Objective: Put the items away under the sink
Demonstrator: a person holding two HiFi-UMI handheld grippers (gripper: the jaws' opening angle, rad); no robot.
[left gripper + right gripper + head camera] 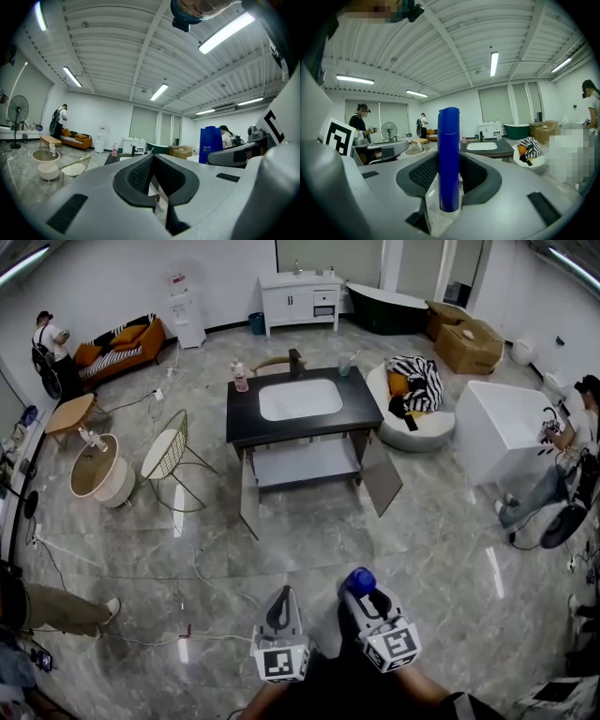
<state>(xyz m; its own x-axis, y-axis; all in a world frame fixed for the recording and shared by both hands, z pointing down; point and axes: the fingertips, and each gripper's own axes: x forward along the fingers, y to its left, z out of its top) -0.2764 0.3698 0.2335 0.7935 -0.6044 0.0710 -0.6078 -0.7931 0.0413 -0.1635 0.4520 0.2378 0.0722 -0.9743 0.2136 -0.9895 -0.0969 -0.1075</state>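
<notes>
While the sink cabinet (300, 418) stands far ahead of both jaws with its doors (381, 476) open, your right gripper (449, 161) squeezes a tall blue bottle (449, 136) standing up between its jaws. Your left gripper (152, 159) is pinched closed on nothing.

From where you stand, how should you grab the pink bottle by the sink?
Probably take the pink bottle around its body, coming in level from the counter's left edge. It stands upright there, narrow and tall, and the tap is on its other side.
</notes>
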